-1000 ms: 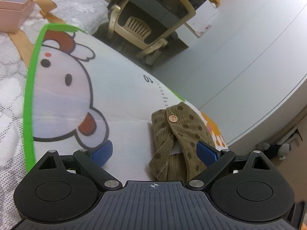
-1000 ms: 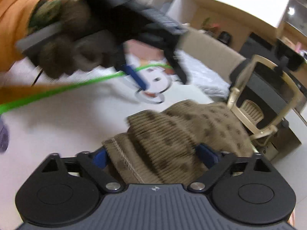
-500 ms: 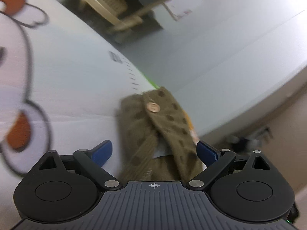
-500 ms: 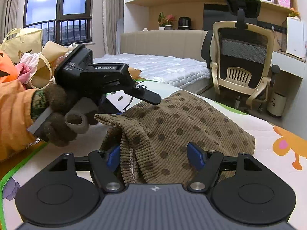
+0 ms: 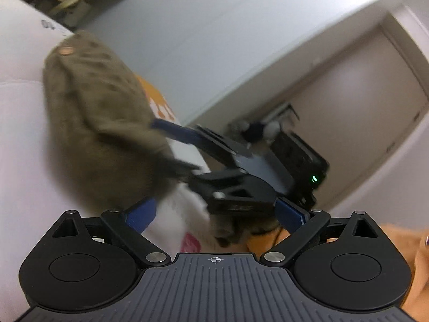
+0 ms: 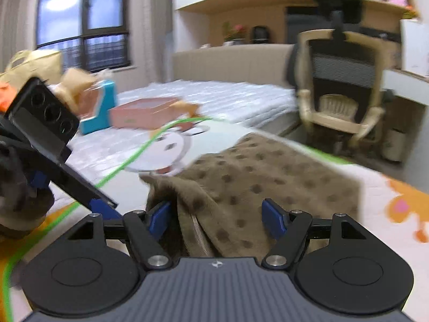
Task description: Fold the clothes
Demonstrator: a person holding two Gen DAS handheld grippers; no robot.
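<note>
A brown corduroy garment (image 6: 257,177) with dark dots lies folded on the cartoon play mat (image 6: 166,147). My right gripper (image 6: 216,218) is open, its blue pads wide apart, and the garment's near folded edge bunches up between them. In the left wrist view the garment (image 5: 99,123) is blurred at the left, and the right gripper (image 5: 177,147) reaches into its edge. My left gripper (image 5: 214,212) is open and holds nothing, just right of the garment. In the right wrist view the left gripper (image 6: 104,209) shows at the far left, held by a gloved hand (image 6: 16,196).
A beige office chair (image 6: 340,91) stands past the mat's far edge. A white mattress (image 6: 214,99) carries a pink box (image 6: 144,112) and a blue box (image 6: 102,110). Grey floor (image 5: 214,40) lies beyond the mat. An orange sleeve (image 5: 396,238) is at the lower right.
My left gripper has swung right, off the garment, and now faces the right gripper. The right gripper stays at the garment's edge with cloth between its open fingers.
</note>
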